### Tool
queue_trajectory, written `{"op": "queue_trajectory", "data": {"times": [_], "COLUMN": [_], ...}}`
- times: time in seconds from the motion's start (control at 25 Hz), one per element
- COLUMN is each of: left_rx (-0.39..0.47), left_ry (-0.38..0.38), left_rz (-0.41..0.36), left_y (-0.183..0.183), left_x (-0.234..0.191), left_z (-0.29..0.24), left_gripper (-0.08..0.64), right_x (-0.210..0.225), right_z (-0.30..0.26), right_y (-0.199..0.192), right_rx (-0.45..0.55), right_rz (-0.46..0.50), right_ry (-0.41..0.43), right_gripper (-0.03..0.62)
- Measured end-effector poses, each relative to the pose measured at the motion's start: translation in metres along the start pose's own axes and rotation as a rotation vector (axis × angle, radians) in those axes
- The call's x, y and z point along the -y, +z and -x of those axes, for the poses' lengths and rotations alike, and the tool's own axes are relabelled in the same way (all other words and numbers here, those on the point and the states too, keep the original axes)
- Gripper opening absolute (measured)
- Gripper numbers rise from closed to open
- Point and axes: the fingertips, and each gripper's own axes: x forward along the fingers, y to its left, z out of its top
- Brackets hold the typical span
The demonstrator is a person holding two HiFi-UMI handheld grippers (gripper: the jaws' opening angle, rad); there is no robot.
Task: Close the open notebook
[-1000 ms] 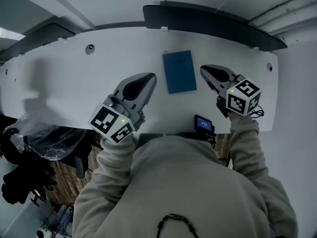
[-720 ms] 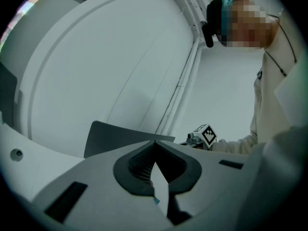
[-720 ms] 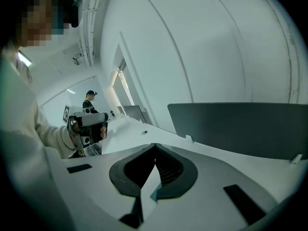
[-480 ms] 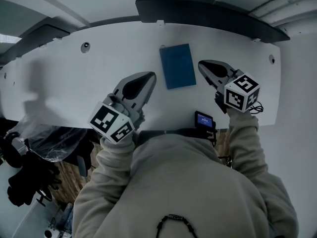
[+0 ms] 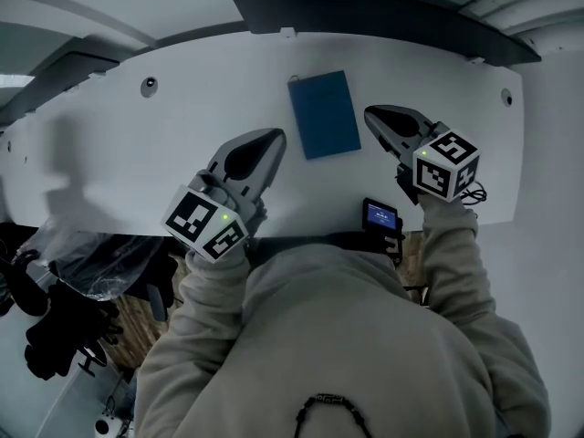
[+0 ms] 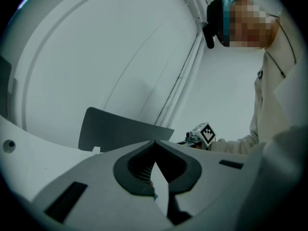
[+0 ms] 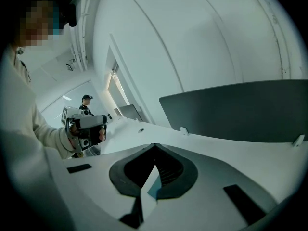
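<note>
A blue notebook [image 5: 324,114] lies shut and flat on the white table [image 5: 137,144], cover up, near the far edge. My left gripper [image 5: 276,135] hovers just left of it, jaw tips together with nothing between them. To the notebook's right is my right gripper [image 5: 370,113], also shut and empty. Neither gripper touches the notebook. In the left gripper view the left gripper [image 6: 155,142] shows its tips meeting. In the right gripper view, a sliver of the blue notebook [image 7: 155,189] shows below the right gripper [image 7: 155,145], whose tips are closed.
A dark grey panel [image 5: 365,7] stands along the table's far edge. A small black device with a lit screen [image 5: 380,215] sits at the near edge by my right arm. A round hole [image 5: 148,84] marks the table's left part. A black chair [image 5: 82,272] stands lower left.
Both grippers have sunk slightly toward the table, still shut. The head camera has shifted, so the notebook sits higher in the picture, though it lies where it was.
</note>
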Motion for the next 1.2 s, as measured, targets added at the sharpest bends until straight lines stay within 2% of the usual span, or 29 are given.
{"op": "queue_trajectory", "data": {"times": [0.44,0.72,0.92,1.08,1.2], "left_rx": [-0.052,-0.110,-0.128,-0.151,-0.159], "left_ry": [0.006,-0.016,0.004,0.000,-0.006], "left_rz": [0.001,0.003,0.054,0.035,0.051], "left_y": [-0.018,-0.043,-0.063,-0.073,-0.083], "left_x": [-0.007,-0.013,-0.026,-0.024,-0.021], "left_z": [-0.025,-0.032,-0.032,-0.038,-0.044], "left_gripper": [-0.004,-0.005,-0.003,-0.003,-0.005], "right_x": [0.018,0.026,0.032,0.035,0.036], "right_z": [-0.011,-0.021,-0.025,-0.029,-0.035], "right_y": [-0.020,-0.034,-0.041,-0.051,-0.059], "right_rx": [-0.031,-0.054,-0.069,-0.080,-0.091], "right_rz": [-0.023,-0.029,-0.035,-0.049,-0.055], "right_ry": [0.010,0.013,0.012,0.015,0.023], "right_gripper": [0.020,0.020,0.020,0.020,0.020]}}
